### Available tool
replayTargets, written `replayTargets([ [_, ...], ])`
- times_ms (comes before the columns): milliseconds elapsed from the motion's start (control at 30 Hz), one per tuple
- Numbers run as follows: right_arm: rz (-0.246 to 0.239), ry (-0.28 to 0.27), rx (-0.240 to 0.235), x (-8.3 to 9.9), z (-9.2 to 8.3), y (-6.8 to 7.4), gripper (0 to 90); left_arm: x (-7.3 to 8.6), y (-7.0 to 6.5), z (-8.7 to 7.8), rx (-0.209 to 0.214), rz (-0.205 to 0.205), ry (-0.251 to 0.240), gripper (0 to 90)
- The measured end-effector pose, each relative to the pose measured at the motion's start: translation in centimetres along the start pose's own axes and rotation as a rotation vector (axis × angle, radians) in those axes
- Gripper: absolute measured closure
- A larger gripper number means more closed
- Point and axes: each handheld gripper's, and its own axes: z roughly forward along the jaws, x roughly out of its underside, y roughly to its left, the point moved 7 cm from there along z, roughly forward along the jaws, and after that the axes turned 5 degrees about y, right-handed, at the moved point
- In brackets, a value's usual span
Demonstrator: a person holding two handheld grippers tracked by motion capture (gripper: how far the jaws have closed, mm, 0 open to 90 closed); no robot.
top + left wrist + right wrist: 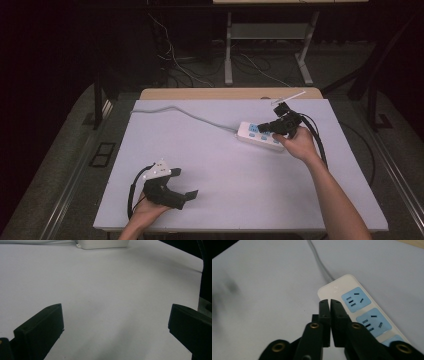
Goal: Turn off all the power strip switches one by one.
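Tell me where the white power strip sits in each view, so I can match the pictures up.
High view: power strip right of centre on the table, under the right gripper.
Left gripper view: its white end at the top edge, centre.
Right gripper view: right half, blue sockets up, beside the nearly shut jaws.
Shared landmark: the grey cable leaving the strip's end, seen also in the right gripper view.

Black claw (329, 305) with brass screws, grey 3-cornered plate (159, 170), black trailing cable (316, 137)
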Motion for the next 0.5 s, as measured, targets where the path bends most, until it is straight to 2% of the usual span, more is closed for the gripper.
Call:
replayTargets([
  [100, 0.02, -0.013, 0.0, 0.5, -0.7, 0.2, 74.3, 0.0, -0.1, 0.0, 0.001, 0.002, 0.001, 0.0],
  [367, 0.092, -0.088, 0.028, 2.1, -3.1, 0.5, 39.1, -0.1, -0.2, 0.0, -0.001, 0.0, -0.003, 0.0],
  [433, 0.103, -0.107, 0.031, 2.6, -3.7, 0.7, 24.7, 0.0, -0.2, 0.0, -0.001, -0.001, -0.004, 0.0],
  [467, 0.104, -0.119, 0.028, 2.9, -4.0, 0.8, 14.5, 0.0, -0.2, 0.0, -0.002, -0.001, -0.003, 0.0],
  [500, 0.107, -0.13, 0.024, 3.2, -4.2, 0.9, 10.7, 0.0, -0.2, 0.0, -0.002, -0.002, -0.003, 0.0],
])
